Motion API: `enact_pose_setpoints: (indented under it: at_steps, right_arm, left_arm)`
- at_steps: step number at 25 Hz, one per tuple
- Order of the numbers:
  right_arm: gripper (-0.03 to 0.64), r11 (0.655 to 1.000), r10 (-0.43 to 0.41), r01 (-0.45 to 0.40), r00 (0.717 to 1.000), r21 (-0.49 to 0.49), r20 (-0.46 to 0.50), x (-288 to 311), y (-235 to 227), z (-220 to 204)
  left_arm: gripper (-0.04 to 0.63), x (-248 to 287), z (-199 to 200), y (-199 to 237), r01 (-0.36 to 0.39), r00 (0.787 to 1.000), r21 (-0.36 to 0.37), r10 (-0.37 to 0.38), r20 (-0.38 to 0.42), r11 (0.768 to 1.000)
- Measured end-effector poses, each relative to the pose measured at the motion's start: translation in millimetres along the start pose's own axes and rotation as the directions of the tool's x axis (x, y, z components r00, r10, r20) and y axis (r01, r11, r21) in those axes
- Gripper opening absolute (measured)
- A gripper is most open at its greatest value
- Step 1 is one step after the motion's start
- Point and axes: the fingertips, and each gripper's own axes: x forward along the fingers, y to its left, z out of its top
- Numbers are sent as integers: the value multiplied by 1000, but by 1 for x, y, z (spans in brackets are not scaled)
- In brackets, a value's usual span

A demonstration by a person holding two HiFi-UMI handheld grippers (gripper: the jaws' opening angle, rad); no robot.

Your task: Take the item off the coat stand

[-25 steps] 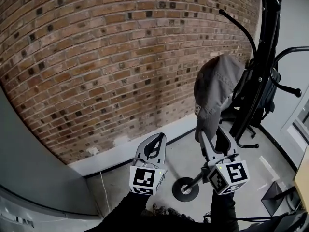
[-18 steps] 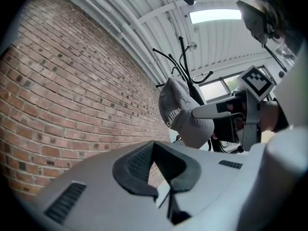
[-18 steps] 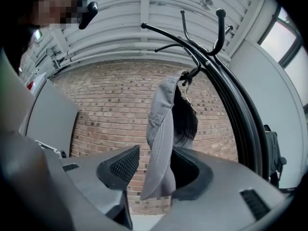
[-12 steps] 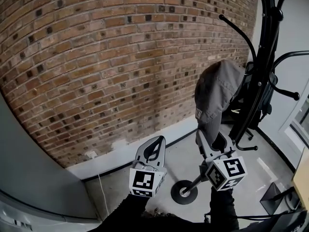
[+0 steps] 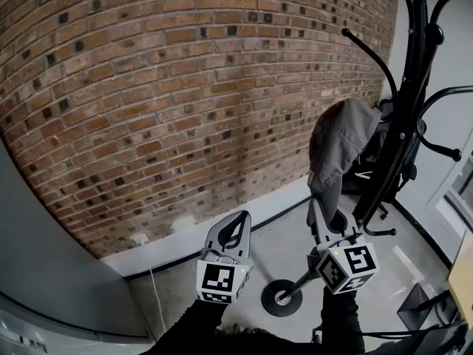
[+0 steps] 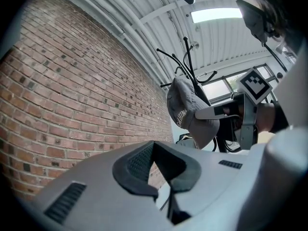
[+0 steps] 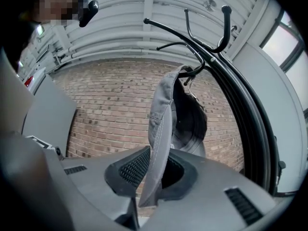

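1. Grey cap (image 5: 336, 146) hangs from a hook (image 7: 191, 71) of the black stand (image 5: 408, 87), crown up, brim (image 7: 158, 148) pointing down.
2. My right tongs (image 7: 151, 172) sit directly below the cap. Their jaws are closing, with the lower end of the brim between them. In the right gripper view both pads appear to bear on the cloth.
3. My left tongs (image 5: 240, 220) are closed on nothing. They hover to the left of the cap, well apart from it, in front of the brick wall (image 5: 148, 87).
4. Key relation: the cap's long axis runs nearly straight up from my right tongs to the hook. The brim stands edge-on in the jaw gap, so the pads take it on its two flat faces.
5. Nearer arm: the right. The left has no part in the grip.
6. Step in hand, by my judgement: securing the brim. The cap is not yet off the stand.
7. Next move, by my judgement: raise the cap along that axis until it clears the hook, then draw it away from the stand, toward me.
8. Risk: the hold is on the brim's end only. A sideways pull could let the cloth slip or snag on the hook.
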Motion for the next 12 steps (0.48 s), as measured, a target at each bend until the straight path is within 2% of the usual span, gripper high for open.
enact_pose_setpoints:
  at_steps: [12]
  right_arm:
    - [34,1000,-20,20,997,0,78,7,-3,27]
  left_arm:
    - [8,4,0,11,-8,1000,-2,8,4,1000]
